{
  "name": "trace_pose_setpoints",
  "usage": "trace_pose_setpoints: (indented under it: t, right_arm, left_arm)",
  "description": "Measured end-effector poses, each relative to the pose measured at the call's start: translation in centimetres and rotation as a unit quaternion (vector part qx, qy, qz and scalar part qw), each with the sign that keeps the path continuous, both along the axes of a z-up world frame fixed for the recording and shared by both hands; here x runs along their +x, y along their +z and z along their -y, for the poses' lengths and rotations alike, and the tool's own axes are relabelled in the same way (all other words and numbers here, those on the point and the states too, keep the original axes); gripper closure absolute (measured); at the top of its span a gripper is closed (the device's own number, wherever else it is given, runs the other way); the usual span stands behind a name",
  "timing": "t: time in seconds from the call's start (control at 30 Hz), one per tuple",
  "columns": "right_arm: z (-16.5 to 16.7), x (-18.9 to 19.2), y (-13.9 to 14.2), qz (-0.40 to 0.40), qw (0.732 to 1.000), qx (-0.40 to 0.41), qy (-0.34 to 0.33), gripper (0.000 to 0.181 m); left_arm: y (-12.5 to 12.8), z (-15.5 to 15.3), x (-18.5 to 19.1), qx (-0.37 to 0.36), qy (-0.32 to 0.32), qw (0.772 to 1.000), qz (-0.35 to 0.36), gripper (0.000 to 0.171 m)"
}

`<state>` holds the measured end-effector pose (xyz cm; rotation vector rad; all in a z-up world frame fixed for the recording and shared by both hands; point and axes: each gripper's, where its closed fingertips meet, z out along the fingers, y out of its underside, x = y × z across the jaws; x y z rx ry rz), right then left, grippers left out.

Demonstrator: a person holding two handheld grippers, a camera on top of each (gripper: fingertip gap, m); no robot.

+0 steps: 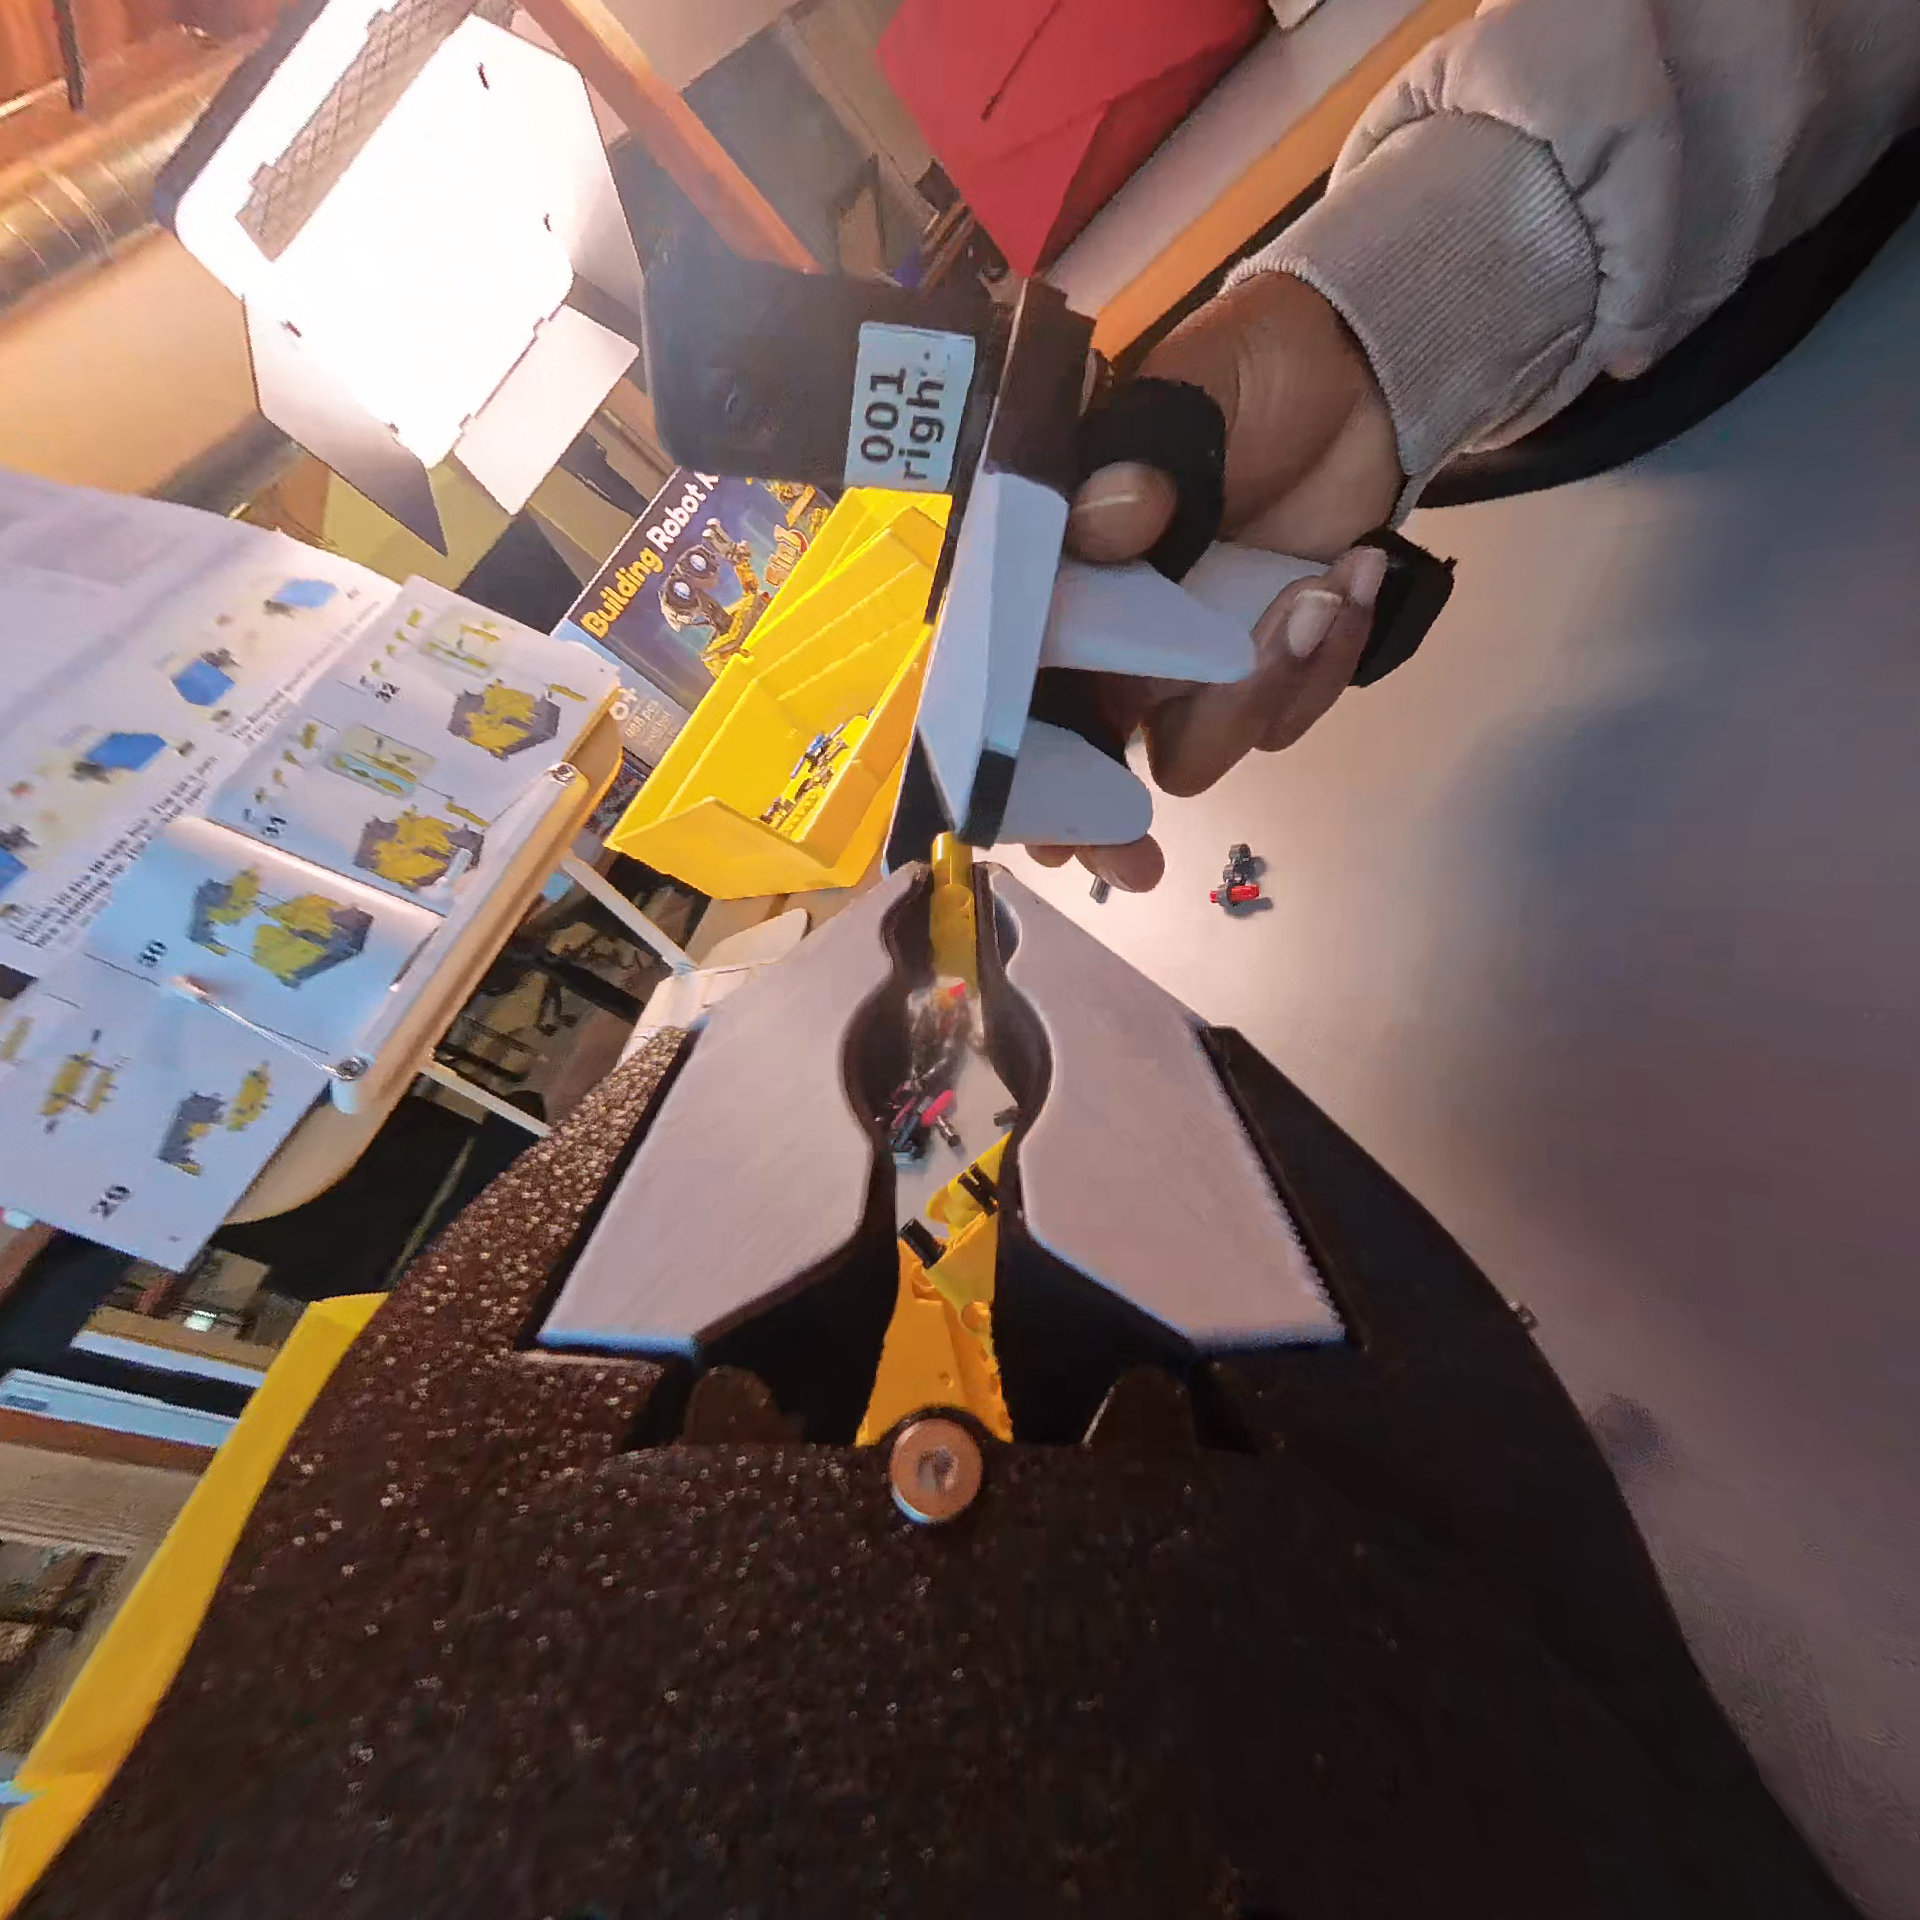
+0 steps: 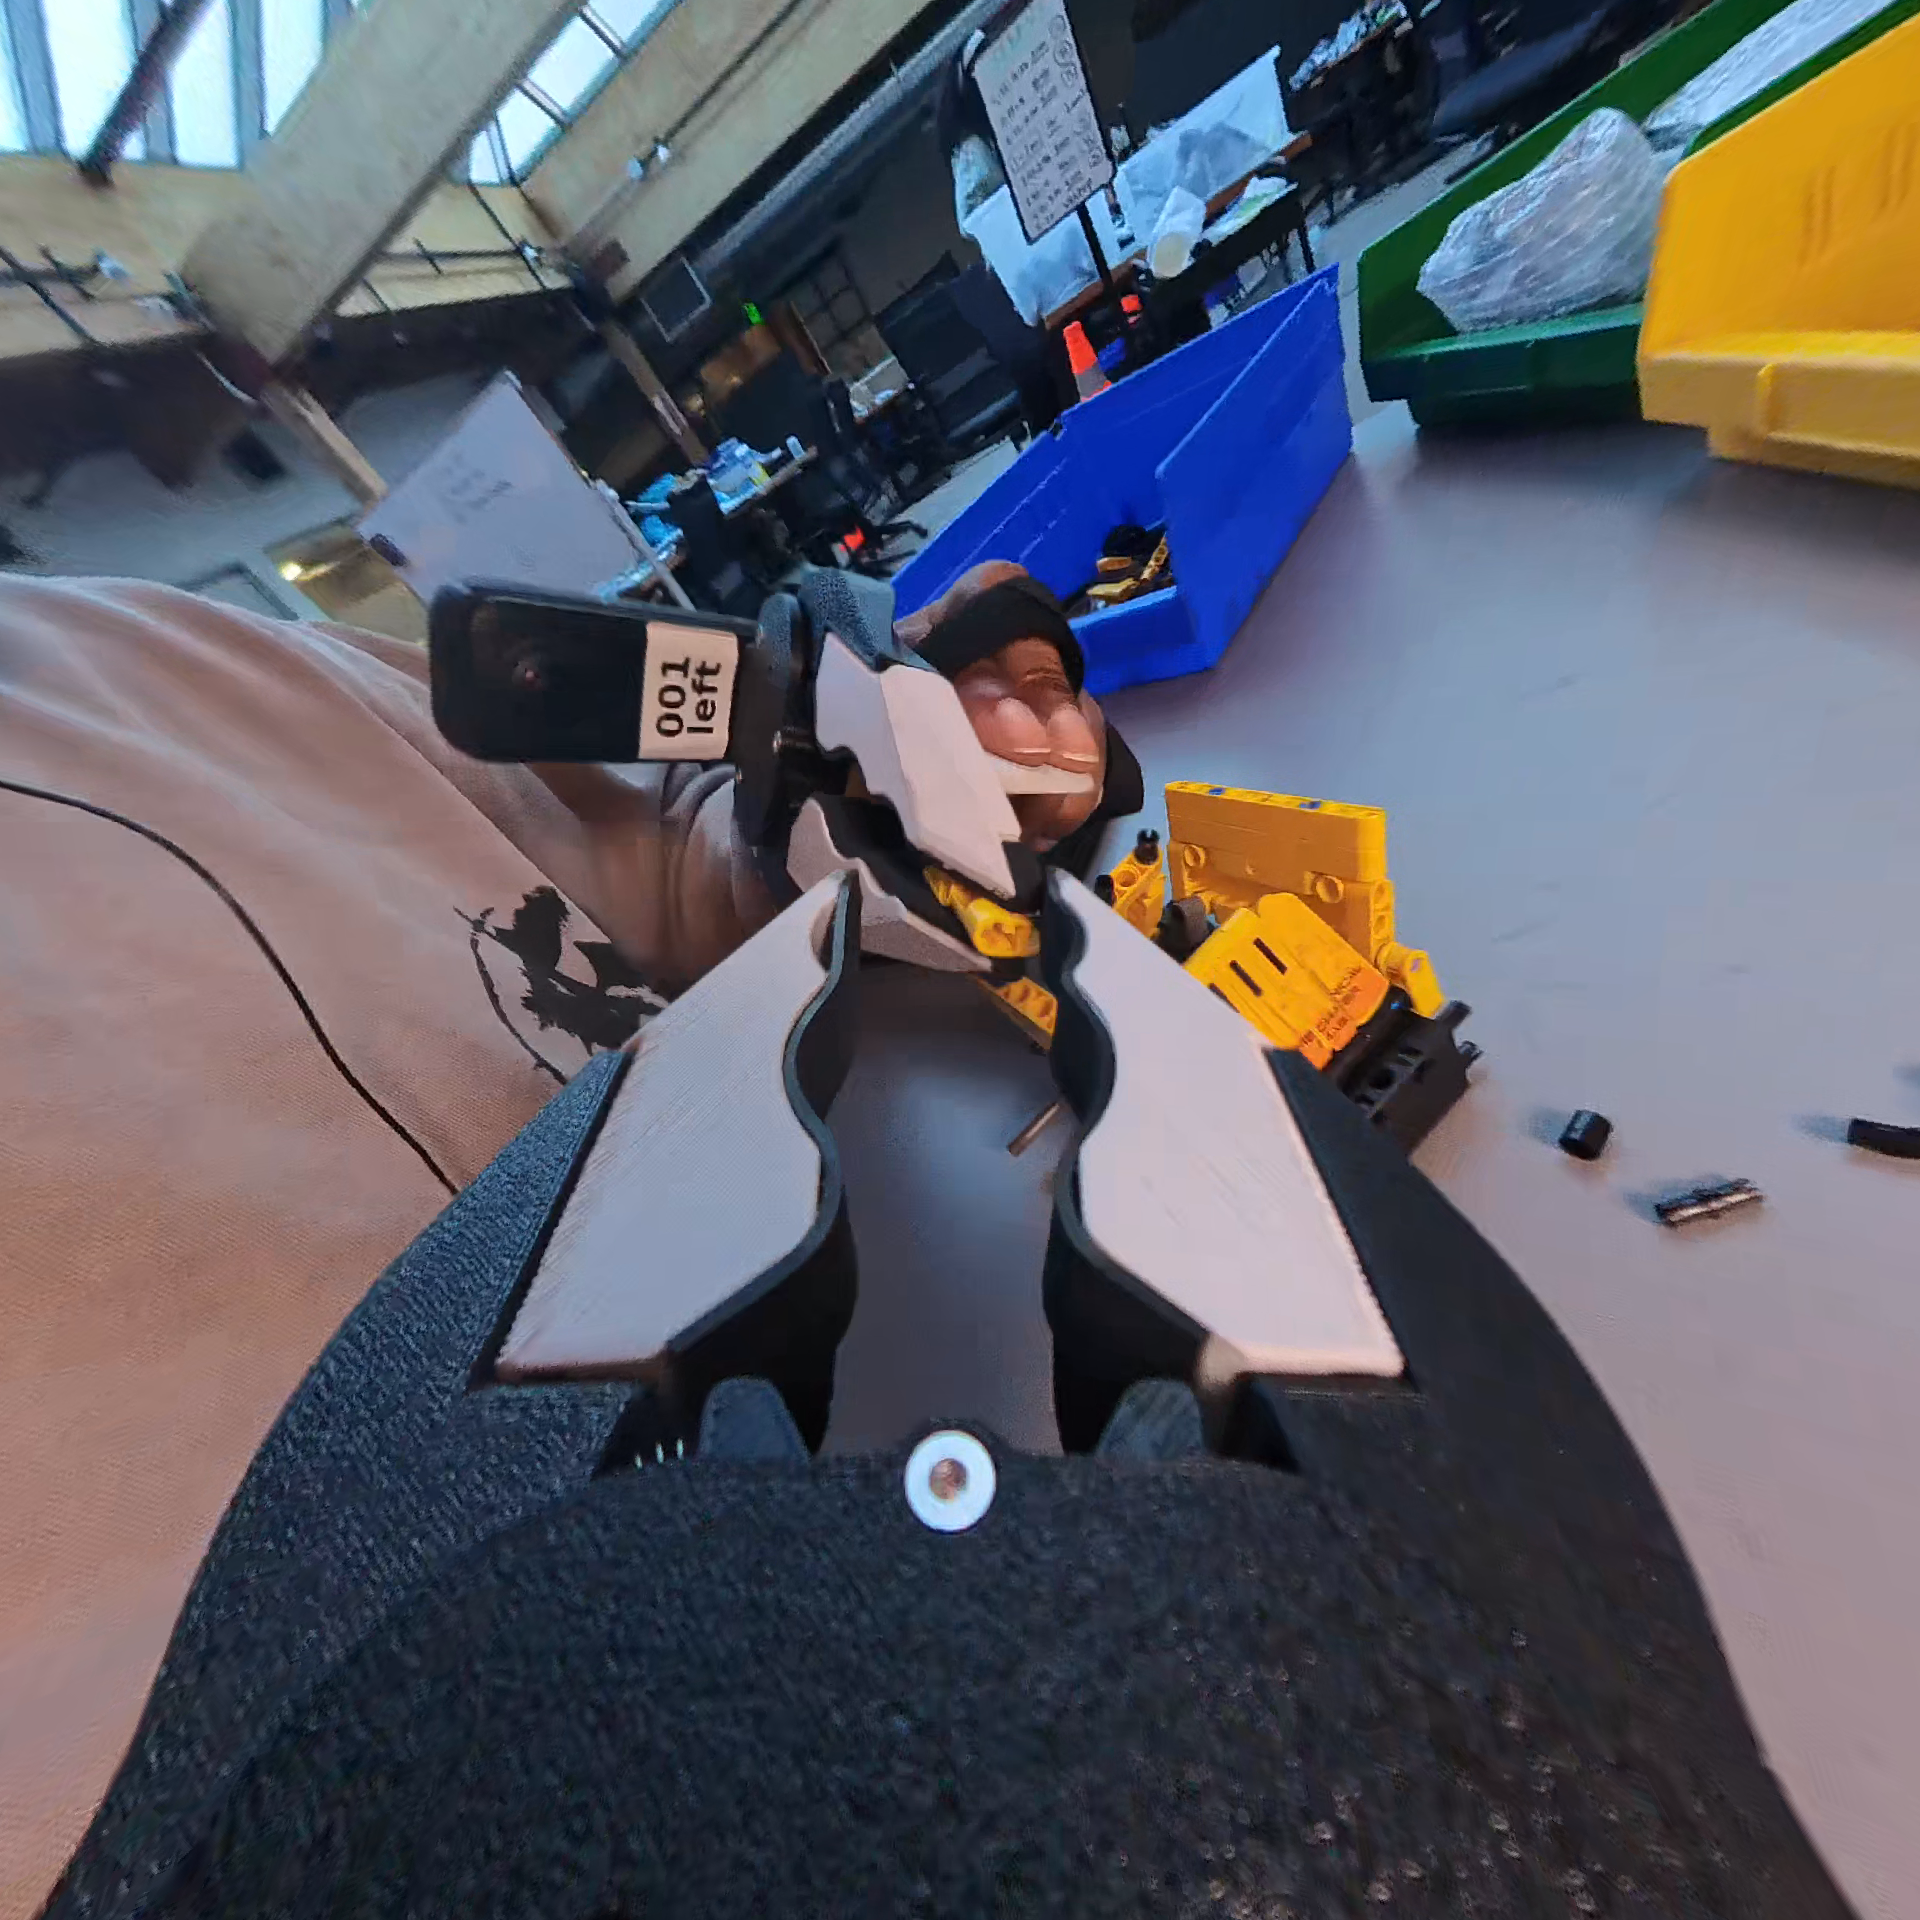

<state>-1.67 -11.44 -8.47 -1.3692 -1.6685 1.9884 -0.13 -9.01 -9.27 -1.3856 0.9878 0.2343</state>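
Note:
My left gripper [image 1: 951, 883] is shut on a thin yellow beam [image 1: 951, 914] and holds it above the grey table [image 1: 1558, 935]. It also shows in the right wrist view [image 2: 1003, 914], gripping the beam [image 2: 977, 920]. My right gripper [image 2: 951, 894] is open, its fingertips on either side of the beam's end without clamping it. In the left wrist view it [image 1: 982, 821] points down at the beam's tip. A yellow and black brick model [image 2: 1288, 935] lies on the table just right of both grippers.
An open instruction booklet [image 1: 260, 831] stands on a holder at left, beside a yellow bin [image 1: 790, 769]. A blue bin [image 2: 1195, 488], green bin [image 2: 1507, 343] and yellow bin [image 2: 1787, 260] line the far edge. Small black parts [image 2: 1584, 1132] and a red-black piece [image 1: 1236, 878] lie loose. Less than 4 cm separates the two grippers' tips.

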Motion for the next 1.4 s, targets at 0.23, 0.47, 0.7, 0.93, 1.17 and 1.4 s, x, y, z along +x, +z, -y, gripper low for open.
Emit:
trace_pose_setpoints:
  t: [0.23, 0.47, 0.7, 0.93, 1.17, 1.4]
  right_arm:
    - [-0.4, 0.2, -0.5, 0.005, 1.000, -0.003, 0.009, 0.170]
    - [-1.7, 1.7, 1.4, -0.179, 0.956, 0.228, -0.042, 0.172]
    - [-0.7, 2.1, 2.5, -0.290, 0.867, 0.394, -0.094, 0.172]
    - [-0.4, 2.2, 2.3, -0.286, 0.877, 0.378, -0.085, 0.172]
    - [-0.5, 1.9, 1.5, -0.260, 0.890, 0.367, -0.074, 0.163]
    - [-0.4, 1.8, 0.9, -0.236, 0.896, 0.371, -0.059, 0.168]
  left_arm:
    - [0.1, 0.2, 0.4, 0.034, 0.005, 0.998, -0.043, 0.163]
    - [1.2, 0.3, -0.9, 0.026, 0.009, 0.999, 0.021, 0.155]
    - [2.2, 1.9, 0.5, -0.098, -0.122, 0.964, 0.217, 0.159]
    - [2.5, 2.1, 0.4, -0.107, -0.134, 0.957, 0.232, 0.162]
    - [2.4, 2.3, 0.6, -0.095, -0.133, 0.964, 0.211, 0.162]
    - [1.9, 2.1, 0.7, -0.096, -0.124, 0.969, 0.191, 0.162]
